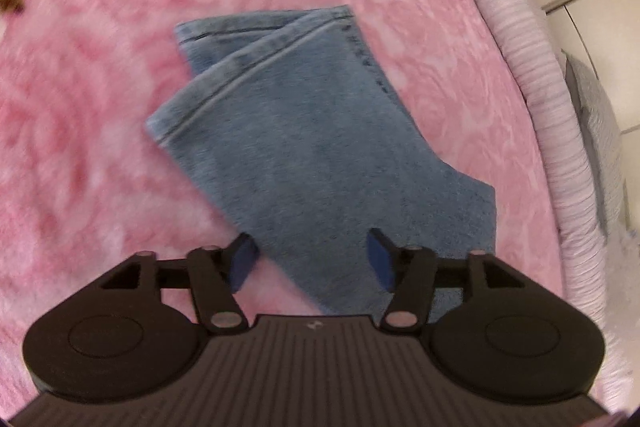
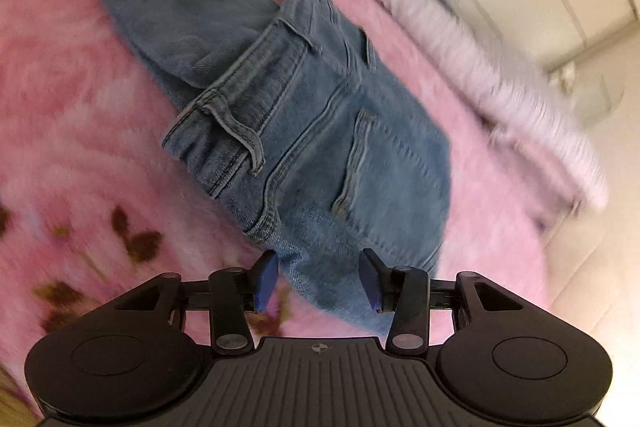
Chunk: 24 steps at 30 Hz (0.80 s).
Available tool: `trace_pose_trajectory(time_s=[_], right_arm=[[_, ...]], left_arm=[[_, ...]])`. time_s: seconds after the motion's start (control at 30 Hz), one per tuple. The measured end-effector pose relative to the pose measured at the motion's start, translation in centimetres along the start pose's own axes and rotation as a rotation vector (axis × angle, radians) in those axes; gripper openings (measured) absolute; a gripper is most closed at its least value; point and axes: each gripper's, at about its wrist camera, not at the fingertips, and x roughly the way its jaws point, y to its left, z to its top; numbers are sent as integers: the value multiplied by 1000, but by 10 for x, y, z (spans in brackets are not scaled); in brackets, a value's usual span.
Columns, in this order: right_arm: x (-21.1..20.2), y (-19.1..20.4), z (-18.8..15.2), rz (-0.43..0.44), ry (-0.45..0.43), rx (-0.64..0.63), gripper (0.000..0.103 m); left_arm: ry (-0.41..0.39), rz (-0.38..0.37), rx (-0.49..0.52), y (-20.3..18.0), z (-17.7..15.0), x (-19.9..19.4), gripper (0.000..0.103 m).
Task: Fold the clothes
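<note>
Your left gripper [image 1: 312, 259] and right gripper [image 2: 318, 281] both gape wide, holding nothing — each low-centre over the jeans [image 1: 304, 131], ready to pinch an edge.

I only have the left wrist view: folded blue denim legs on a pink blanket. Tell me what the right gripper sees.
Observer: The right gripper hovers over the waist end of the blue denim jeans, back pocket facing up.
Operator: Report its jaws.
Observer: Open, with the denim's lower edge between the blue pads; they do not press on it.
Operator: Describe the waistband.
Observer: The waistband is bunched, one belt loop sticking out.
Operator: Check the ground.
Observer: The fluffy pink blanket shows a brown floral print near that gripper.
</note>
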Motion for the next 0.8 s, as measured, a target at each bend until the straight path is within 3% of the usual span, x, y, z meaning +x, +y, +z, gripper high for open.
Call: trace_pose_trajectory(time_s=[0.1, 0.23, 0.33, 0.5, 0.53, 0.57, 0.63, 0.7, 0.8], right_arm=[[-5, 4, -7, -35, -38, -79, 47], [-12, 4, -19, -77, -60, -114, 63], [-6, 6, -28, -81, -56, -138, 64], [21, 1, -20, -69, -134, -183, 64], [24, -7, -15, -30, -134, -149, 51], [26, -16, -11, 9, -129, -101, 24], [25, -39, -3, 88, -104, 47, 20], [15, -68, 2, 154, -101, 206, 17], [-11, -115, 12, 263, -127, 425, 15]], left_arm=[[-26, 21, 58, -10, -3, 3, 52], [-22, -18, 117, 2, -5, 0, 32], [-6, -68, 169, 14, -3, 1, 27], [2, -77, 221, 7, -2, 9, 31], [-3, -67, 236, 1, -2, 10, 35], [-8, -59, 248, -4, -1, 12, 30], [-10, -68, 242, -6, 7, 15, 13], [-17, -81, 205, -5, 16, 15, 10], [-118, -69, 236, -5, 33, -9, 9]])
